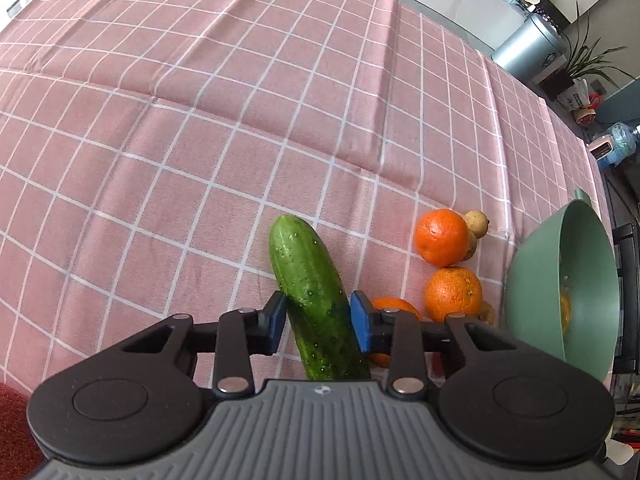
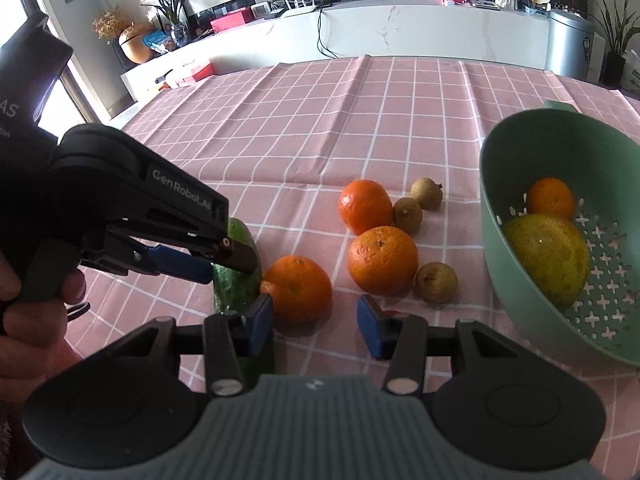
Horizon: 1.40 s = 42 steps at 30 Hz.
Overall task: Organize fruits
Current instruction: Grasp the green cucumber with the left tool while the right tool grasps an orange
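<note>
The left gripper [image 1: 318,324] has its jaws on either side of the cucumber [image 1: 312,296], pads against or very nearly against its flanks; from the wrist view I cannot be sure whether they are pressing yet. The cucumber's long axis runs almost straight along the fingers, so the jaws cross it squarely, around the middle of its length, and the far end sticks out past the pads onto the pink checked cloth [image 1: 200,120].

The right gripper [image 2: 314,320] hovers with jaws apart and nothing between them. The nearest orange [image 2: 298,288] lies just ahead of them, slightly left of centre, beside the cucumber's end. This arm is the nearer one to the fruit.

Beyond that orange sit two more oranges [image 2: 382,260] and three small brown fruits [image 2: 436,282], close together near the middle of the worktop. The green colander [image 2: 516,200] stands toward the right edge, tipped toward the camera, already holding an orange and a large yellow-green fruit [image 2: 548,256].

The coming move likely turns on the cucumber's alignment: a straight lift keeps it balanced, whereas a grip off the middle would let it swing.
</note>
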Each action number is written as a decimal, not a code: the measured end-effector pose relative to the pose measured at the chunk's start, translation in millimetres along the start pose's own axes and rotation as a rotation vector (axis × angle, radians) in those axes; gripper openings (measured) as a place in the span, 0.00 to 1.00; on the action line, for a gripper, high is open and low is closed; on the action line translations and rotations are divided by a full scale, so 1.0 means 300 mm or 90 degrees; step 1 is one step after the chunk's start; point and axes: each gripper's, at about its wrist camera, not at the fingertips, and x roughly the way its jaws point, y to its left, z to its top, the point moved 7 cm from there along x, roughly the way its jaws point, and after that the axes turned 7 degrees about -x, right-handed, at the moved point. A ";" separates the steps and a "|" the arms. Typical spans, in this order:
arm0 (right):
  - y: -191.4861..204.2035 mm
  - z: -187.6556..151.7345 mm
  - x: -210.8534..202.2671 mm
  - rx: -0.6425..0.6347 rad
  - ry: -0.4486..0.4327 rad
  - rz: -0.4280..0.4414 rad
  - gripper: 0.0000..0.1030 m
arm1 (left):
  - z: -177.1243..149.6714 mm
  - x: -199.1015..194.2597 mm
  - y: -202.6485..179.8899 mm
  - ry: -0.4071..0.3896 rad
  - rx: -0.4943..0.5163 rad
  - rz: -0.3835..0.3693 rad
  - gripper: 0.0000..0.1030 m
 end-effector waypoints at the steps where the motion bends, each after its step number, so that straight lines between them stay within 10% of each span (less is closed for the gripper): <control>1: 0.005 0.003 0.004 0.000 -0.001 0.003 0.43 | 0.000 -0.001 -0.002 0.000 0.003 0.002 0.37; 23: 0.005 -0.012 0.047 0.038 0.028 0.039 0.38 | -0.055 0.031 -0.034 0.022 0.038 0.048 0.54; 42: -0.007 -0.074 0.028 -0.029 0.050 0.020 0.39 | -0.074 0.042 -0.069 -0.006 0.085 0.084 0.45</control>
